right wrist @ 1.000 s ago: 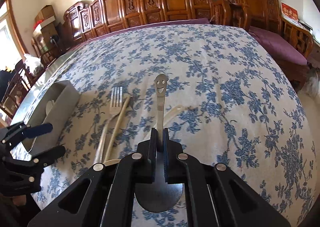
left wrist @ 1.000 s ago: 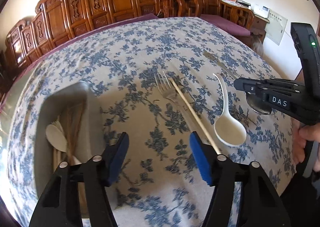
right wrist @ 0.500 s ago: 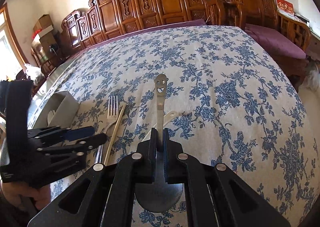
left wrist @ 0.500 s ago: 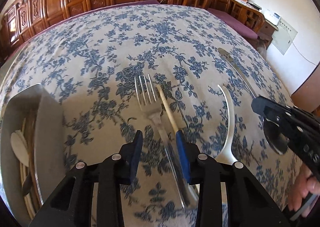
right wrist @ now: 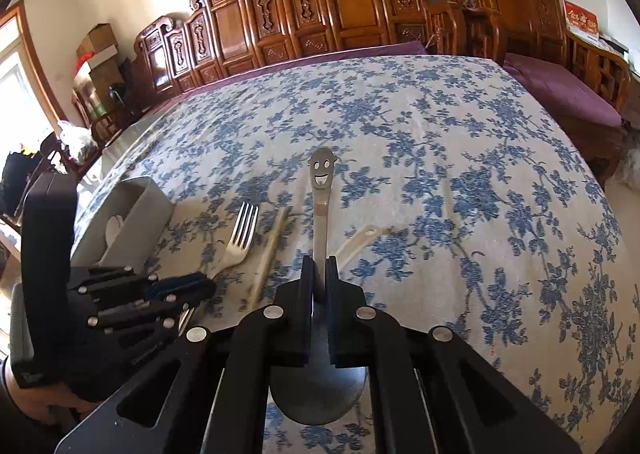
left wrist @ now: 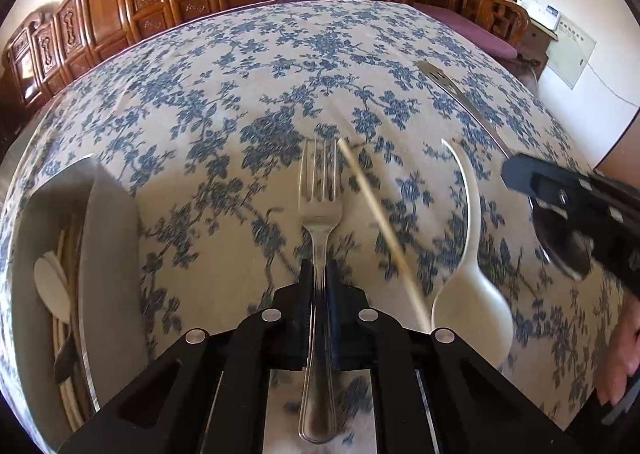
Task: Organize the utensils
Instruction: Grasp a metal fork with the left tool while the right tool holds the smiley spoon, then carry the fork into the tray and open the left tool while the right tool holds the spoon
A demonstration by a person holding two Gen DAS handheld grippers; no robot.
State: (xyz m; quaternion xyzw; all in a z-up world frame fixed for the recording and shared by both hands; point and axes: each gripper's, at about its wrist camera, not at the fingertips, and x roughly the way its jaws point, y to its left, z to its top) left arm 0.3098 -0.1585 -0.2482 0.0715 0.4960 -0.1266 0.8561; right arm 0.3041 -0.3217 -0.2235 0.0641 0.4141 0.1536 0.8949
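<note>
**Left gripper closes on the fork while the right holds a steel spoon**

A table under a blue-flowered cloth [left wrist: 280, 65] fills both views, with carved wooden chairs [right wrist: 352, 1] ranked along the far wall. A second ago the left gripper [left wrist: 319, 274] hung wide open above the cloth beside the grey utensil box [left wrist: 108, 246]; now it has come down over the fork [left wrist: 320, 189] and its jaws are closing, the pads already narrow against the fork's neck, tines pointing away. The right gripper [right wrist: 319, 270] has not shifted: its jaws stay clamped on the handle of the smiley-faced steel spoon [right wrist: 321, 193], bowl towards the camera.

Left on the cloth are a single chopstick [left wrist: 376, 221] just right of the fork and a white spoon [left wrist: 468, 286] beyond it. The box already holds a white spoon and chopsticks. With both grippers loaded, the likely next step is carrying fork and steel spoon to the box.
</note>
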